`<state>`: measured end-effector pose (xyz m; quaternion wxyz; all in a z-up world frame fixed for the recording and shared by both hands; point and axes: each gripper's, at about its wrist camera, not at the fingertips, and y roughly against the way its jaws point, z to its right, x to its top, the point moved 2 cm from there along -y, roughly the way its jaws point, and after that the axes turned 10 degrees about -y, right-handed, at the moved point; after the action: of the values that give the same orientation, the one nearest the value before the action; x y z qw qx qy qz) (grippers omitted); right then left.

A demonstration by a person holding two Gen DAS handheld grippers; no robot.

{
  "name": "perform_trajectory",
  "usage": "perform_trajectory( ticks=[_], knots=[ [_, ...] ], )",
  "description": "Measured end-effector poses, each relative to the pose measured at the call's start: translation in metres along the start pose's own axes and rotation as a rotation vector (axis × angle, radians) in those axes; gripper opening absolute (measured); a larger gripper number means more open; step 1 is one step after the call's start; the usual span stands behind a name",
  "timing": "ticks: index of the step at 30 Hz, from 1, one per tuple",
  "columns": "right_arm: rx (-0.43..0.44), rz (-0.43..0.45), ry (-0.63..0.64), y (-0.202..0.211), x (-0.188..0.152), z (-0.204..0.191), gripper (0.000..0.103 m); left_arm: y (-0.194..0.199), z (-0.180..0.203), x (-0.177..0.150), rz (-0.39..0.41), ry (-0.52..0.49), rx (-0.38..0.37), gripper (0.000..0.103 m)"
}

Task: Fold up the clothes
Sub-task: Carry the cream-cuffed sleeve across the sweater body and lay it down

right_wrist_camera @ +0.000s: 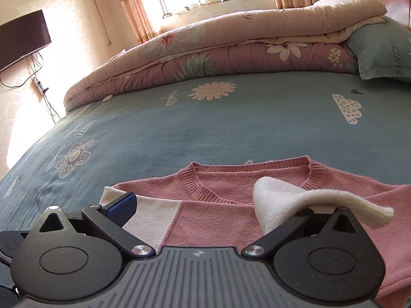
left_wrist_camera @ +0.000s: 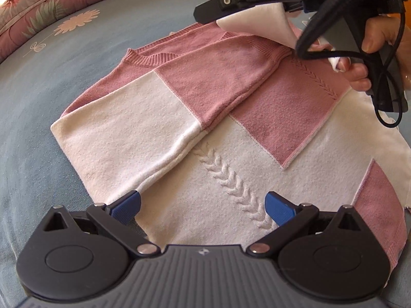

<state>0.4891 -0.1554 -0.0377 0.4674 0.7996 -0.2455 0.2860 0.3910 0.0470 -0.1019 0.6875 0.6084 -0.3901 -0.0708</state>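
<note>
A pink and white knit sweater [left_wrist_camera: 218,118] lies flat on the blue bedsheet [left_wrist_camera: 38,128], with one sleeve folded across its chest. My left gripper [left_wrist_camera: 203,208] is open, its blue fingertips [left_wrist_camera: 127,206] hovering over the white lower part. My right gripper [right_wrist_camera: 208,205] is open above the pink chest [right_wrist_camera: 218,220] near the collar. A white sleeve cuff [right_wrist_camera: 277,205] is draped over its right finger and hides that fingertip. In the left wrist view the right gripper [left_wrist_camera: 257,7] shows at the top with that white cuff [left_wrist_camera: 259,25] hanging on it.
A folded floral quilt [right_wrist_camera: 205,56] lies along the far side of the bed, with a blue pillow [right_wrist_camera: 380,51] at the right. A TV [right_wrist_camera: 23,38] hangs on the wall at left. Bare bedsheet [right_wrist_camera: 205,128] spreads beyond the collar.
</note>
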Motion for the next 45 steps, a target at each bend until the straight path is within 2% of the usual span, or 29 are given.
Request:
perform_trajectory(
  ticks=[7,10,15,19,23,28,30,33,37,42,45],
  knots=[
    [-0.055,-0.136,0.079,-0.031,-0.021,-0.002,0.103,-0.001,-0.003,-0.002,-0.001,0.016,-0.003,0.102],
    [-0.031,-0.173,-0.004,-0.034,-0.03,0.007,0.103,-0.001,-0.003,-0.003,0.004,0.017,-0.001,0.102],
    [-0.037,-0.145,-0.172,-0.018,-0.028,0.028,0.103,-0.002,-0.006,-0.008,-0.006,0.029,-0.007,0.102],
    [-0.047,-0.091,-0.244,-0.005,-0.019,0.035,0.103,-0.003,-0.008,-0.011,-0.009,0.028,-0.012,0.102],
    [-0.017,-0.08,-0.171,-0.007,-0.012,0.016,0.103,-0.005,-0.007,-0.011,-0.011,0.031,-0.02,0.102],
    [0.011,-0.166,0.081,-0.026,-0.023,-0.027,0.103,-0.005,-0.004,-0.011,-0.01,0.031,-0.034,0.102],
    [0.027,-0.176,0.14,-0.029,-0.03,-0.037,0.103,-0.005,-0.005,-0.012,-0.011,0.035,-0.034,0.102],
    [0.042,-0.176,0.139,-0.027,-0.03,-0.04,0.103,-0.004,-0.007,-0.017,-0.019,0.043,-0.028,0.102],
    [0.012,-0.132,0.081,-0.017,-0.021,-0.026,0.103,-0.004,-0.009,-0.022,-0.027,0.061,-0.026,0.102],
    [-0.088,-0.079,0.054,-0.001,-0.011,0.002,0.103,-0.004,-0.009,-0.02,-0.027,0.067,-0.027,0.102],
    [-0.178,-0.036,0.033,0.015,-0.01,0.024,0.103,-0.005,-0.01,-0.017,-0.029,0.064,-0.025,0.102]
  ],
)
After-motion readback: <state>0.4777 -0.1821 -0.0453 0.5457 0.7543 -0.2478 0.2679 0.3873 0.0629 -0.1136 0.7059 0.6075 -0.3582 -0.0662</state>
